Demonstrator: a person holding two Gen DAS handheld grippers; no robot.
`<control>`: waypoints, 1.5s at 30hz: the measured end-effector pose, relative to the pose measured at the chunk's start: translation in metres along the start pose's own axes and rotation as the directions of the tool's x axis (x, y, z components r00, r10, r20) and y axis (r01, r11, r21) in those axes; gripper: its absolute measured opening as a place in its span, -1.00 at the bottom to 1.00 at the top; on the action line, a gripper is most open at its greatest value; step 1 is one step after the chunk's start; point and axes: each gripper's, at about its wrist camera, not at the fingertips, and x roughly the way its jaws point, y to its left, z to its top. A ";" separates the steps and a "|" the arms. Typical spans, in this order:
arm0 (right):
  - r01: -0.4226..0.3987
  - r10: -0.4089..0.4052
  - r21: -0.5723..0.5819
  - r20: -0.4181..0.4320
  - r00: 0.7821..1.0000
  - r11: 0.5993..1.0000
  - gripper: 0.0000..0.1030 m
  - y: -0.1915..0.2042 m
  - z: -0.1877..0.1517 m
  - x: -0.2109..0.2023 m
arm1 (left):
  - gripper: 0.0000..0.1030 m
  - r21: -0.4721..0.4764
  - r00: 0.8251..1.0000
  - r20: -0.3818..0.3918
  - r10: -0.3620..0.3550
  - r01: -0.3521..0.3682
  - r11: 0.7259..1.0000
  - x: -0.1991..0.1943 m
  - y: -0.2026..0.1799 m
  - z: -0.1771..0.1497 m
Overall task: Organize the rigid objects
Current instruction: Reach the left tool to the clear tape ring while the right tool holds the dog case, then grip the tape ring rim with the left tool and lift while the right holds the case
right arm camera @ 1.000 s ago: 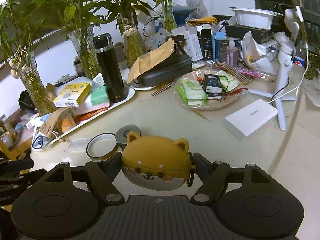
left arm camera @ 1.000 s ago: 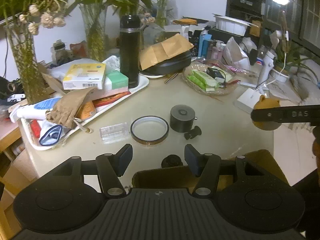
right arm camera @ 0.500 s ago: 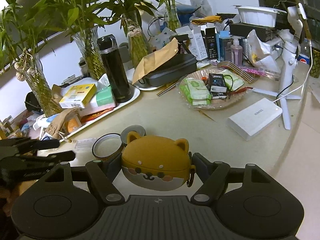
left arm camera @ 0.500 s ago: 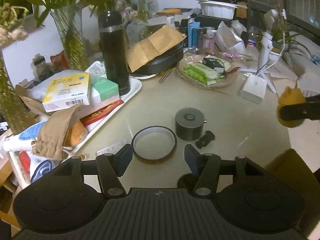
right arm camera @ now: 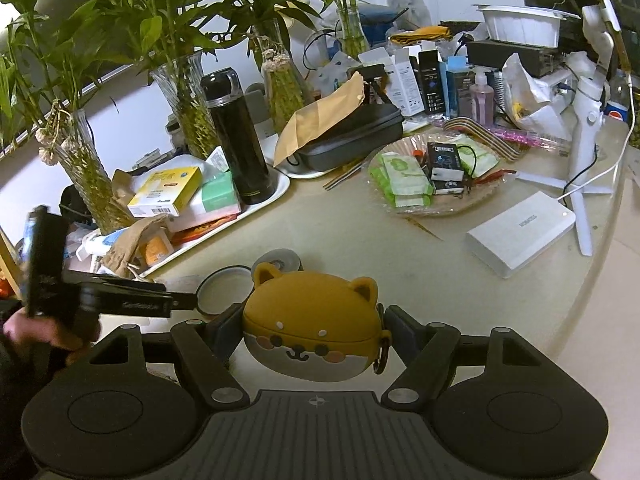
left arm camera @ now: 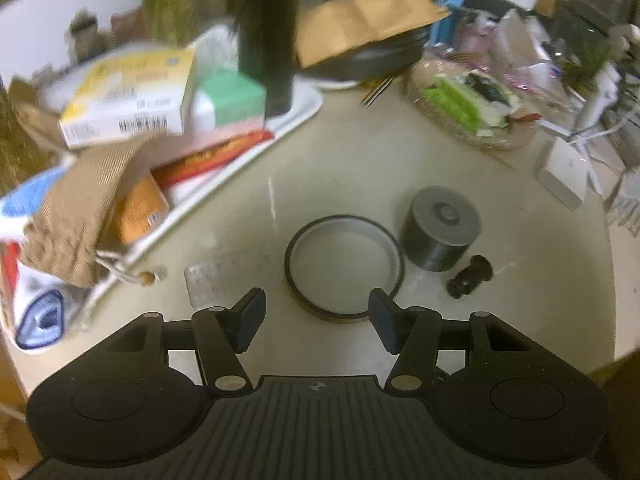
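Observation:
My left gripper [left arm camera: 316, 314] is open and empty, low over the beige table, with a brown tape ring [left arm camera: 343, 266] just ahead between its fingers. A grey metal cylinder [left arm camera: 440, 227] and a small black knob [left arm camera: 469, 276] lie to the ring's right, a clear plastic piece [left arm camera: 205, 282] to its left. My right gripper [right arm camera: 310, 330] is shut on a yellow dog-shaped case [right arm camera: 311, 324] and holds it above the table. The left gripper [right arm camera: 120, 300] shows at the left of the right wrist view, by the tape ring [right arm camera: 224, 286].
A white tray [left arm camera: 296, 116] at the left holds boxes, a brown pouch [left arm camera: 76, 208] and a black flask [right arm camera: 236, 140]. A glass dish [right arm camera: 432, 176] of packets, a white power bank [right arm camera: 520, 228], a black case [right arm camera: 348, 136] and plant vases [right arm camera: 88, 172] crowd the back.
My left gripper has moved forward and down toward the tape ring, which now lies close between its fingers. The right gripper still holds the dog case, nearly still.

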 end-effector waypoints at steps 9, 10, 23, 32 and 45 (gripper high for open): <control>-0.004 0.005 0.017 -0.007 1.000 1.000 0.51 -0.006 0.000 0.000 | -0.28 -0.052 0.996 -0.085 -0.007 0.003 0.999 0.024 0.004 0.008; -0.005 0.005 0.020 -0.008 1.000 1.000 0.51 -0.006 0.000 0.000 | -0.28 -0.043 0.996 -0.086 0.003 -0.007 0.999 0.025 0.003 0.009; -0.006 0.007 0.022 -0.018 1.000 1.000 0.51 -0.005 -0.001 0.002 | -0.71 0.041 0.988 -0.125 0.088 -0.083 0.996 0.036 -0.008 0.019; -0.004 0.005 0.023 -0.022 1.000 1.000 0.51 -0.008 -0.002 0.002 | -0.86 0.086 0.990 -0.108 0.092 -0.083 0.993 0.031 -0.016 0.018; 0.010 -0.010 0.004 -0.030 1.000 1.000 0.51 -0.002 -0.004 0.006 | -0.87 0.096 0.998 0.020 0.055 -0.057 0.994 -0.014 -0.028 0.024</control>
